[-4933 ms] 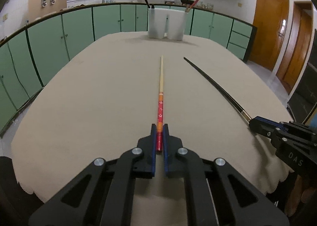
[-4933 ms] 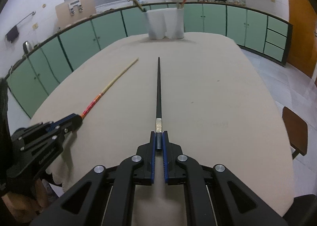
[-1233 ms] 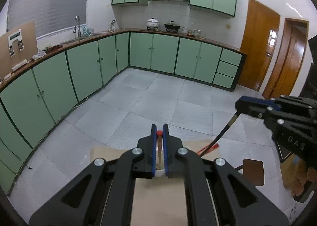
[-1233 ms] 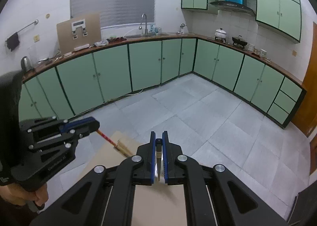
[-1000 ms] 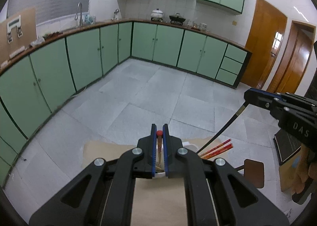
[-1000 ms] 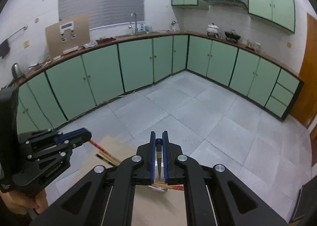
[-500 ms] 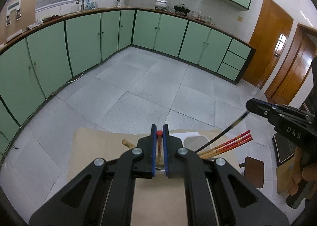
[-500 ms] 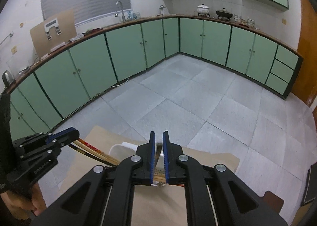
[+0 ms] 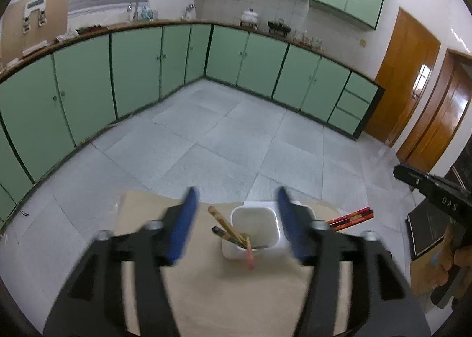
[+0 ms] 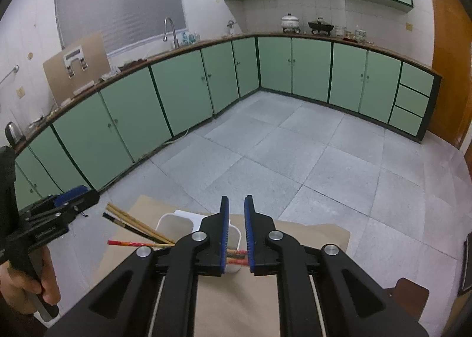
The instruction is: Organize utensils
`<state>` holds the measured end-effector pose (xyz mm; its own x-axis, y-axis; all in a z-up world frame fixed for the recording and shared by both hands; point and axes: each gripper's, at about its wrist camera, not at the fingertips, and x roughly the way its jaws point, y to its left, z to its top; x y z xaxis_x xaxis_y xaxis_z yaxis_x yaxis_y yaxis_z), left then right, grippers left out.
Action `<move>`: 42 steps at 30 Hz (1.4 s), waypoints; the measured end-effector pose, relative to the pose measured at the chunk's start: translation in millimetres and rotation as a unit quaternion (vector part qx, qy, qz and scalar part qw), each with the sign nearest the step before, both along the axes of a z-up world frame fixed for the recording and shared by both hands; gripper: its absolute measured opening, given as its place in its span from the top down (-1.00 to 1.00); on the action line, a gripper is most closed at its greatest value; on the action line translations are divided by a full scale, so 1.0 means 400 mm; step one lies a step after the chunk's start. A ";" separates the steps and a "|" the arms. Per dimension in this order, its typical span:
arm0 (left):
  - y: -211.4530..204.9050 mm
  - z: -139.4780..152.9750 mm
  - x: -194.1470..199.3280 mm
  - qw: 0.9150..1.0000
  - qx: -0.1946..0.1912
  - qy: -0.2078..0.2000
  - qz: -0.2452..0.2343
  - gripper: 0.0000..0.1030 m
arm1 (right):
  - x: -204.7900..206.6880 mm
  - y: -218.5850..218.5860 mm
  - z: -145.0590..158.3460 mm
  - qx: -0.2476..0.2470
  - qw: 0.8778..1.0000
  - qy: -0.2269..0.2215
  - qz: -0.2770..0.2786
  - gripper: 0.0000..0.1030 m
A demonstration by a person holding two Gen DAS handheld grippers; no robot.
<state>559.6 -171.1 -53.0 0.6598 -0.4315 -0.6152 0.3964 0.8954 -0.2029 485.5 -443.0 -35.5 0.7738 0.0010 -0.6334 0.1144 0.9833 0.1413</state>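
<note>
Two white square cups stand side by side at the table's far end. Over them my left gripper (image 9: 236, 223) is opening, its blue fingers (image 9: 183, 225) wide apart and blurred, nothing between them. The red-ended chopstick (image 9: 249, 257) leans loose out of the left cup (image 9: 255, 226) beside several wooden and dark chopsticks (image 9: 227, 226). Above the right cup (image 10: 233, 235) my right gripper (image 10: 235, 233) is opening, with a narrow gap between its jaws and nothing pressed. Red chopstick ends (image 10: 236, 257) show below that gap. I cannot pick out the black chopstick.
The beige table (image 9: 236, 292) ends just beyond the cups, with grey floor tiles below. The left gripper (image 10: 59, 213) and a hand (image 10: 29, 284) sit at the left of the right wrist view. A brown stool (image 10: 410, 292) stands at the table's right.
Both grippers sank toward the cups. The left jaws sprang wide and let the red-ended chopstick go into the left cup. The right jaws parted and the black chopstick left them.
</note>
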 end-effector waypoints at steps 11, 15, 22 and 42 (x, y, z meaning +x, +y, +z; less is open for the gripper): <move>0.126 -0.012 -0.333 0.995 0.044 -0.088 0.014 -0.87 | -0.323 0.094 -0.070 -0.050 0.995 -0.069 -0.046 -0.81; 0.189 -0.042 -0.473 0.994 0.043 -0.098 0.036 -0.90 | -0.451 0.162 -0.137 -0.072 0.993 -0.064 -0.070 -0.88; 0.290 -0.099 -0.708 0.991 0.047 -0.091 0.087 -0.90 | -0.649 0.264 -0.186 -0.111 0.980 -0.036 -0.158 -0.88; 0.423 0.041 -1.166 0.975 0.068 -0.143 0.157 -0.90 | -1.095 0.392 -0.054 -0.107 0.967 -0.083 -0.214 -0.88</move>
